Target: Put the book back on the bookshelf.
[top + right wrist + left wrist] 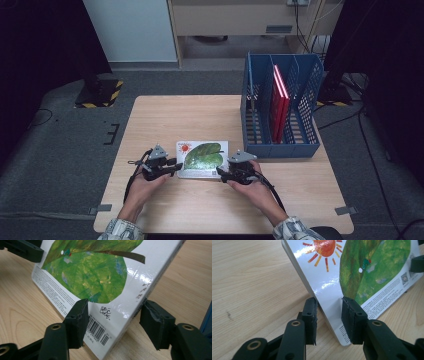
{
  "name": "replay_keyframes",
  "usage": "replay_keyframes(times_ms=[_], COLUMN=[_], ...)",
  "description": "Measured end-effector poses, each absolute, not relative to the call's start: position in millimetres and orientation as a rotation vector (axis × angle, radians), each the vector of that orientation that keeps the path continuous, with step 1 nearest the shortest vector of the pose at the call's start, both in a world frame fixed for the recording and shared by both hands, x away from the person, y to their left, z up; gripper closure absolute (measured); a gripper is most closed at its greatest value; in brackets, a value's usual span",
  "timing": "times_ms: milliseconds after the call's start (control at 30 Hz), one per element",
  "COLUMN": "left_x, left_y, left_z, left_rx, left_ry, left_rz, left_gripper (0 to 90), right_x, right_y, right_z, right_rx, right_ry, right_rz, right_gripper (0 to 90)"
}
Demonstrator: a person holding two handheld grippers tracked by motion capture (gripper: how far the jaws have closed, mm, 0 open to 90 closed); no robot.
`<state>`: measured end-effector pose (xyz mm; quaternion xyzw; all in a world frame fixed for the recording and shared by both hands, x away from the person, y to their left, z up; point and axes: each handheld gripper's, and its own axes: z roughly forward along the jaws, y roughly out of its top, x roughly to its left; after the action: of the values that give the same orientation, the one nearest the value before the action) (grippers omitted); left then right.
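I had both forearms coming in from the near edge of the table (165,210), patterned sleeves just showing at the bottom of the high view. My left gripper (176,168) sat at the left edge of the picture book (202,159), and my right gripper (221,174) at its right near corner.

Through the left gripper view, the left gripper (329,315) had its two black pads pinched on the book (352,272): one pad lay on the glossy cover beside the printed small text, the other under the board edge, with the book's near corner lifted off the wood and the cover tilted up. The orange sun and the green leaf on the cover were plain to see.

Through the right gripper view, the right gripper (113,322) straddled the book (100,277) at the barcode corner. One pad sat over the cover next to the barcode. The other pad stood a little off the spine edge with a gap showing, so those jaws were spread around the book rather than clamped on it.

The book lay near the front middle of the table, between my two hands.

Farther back on the right stood a blue file rack (260,125), with red books (279,102) upright in its middle slot.
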<state>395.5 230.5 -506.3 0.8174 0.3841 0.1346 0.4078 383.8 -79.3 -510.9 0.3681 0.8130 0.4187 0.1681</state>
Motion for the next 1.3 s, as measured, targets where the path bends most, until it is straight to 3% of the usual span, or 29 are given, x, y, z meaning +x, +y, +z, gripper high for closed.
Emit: replay_keyframes(times_ms=[1300], left_x=[393.2], left_y=[230.3], left_z=[-500.7], left_rx=[2.025], left_ry=[0.97], left_rz=[0.363], left_gripper=[65.4], right_x=[389.6], right_y=[-72.9], right_z=[-510.1], right_rx=[0.987], right_ry=[2.373], right_rz=[1.168], right_gripper=[43.0])
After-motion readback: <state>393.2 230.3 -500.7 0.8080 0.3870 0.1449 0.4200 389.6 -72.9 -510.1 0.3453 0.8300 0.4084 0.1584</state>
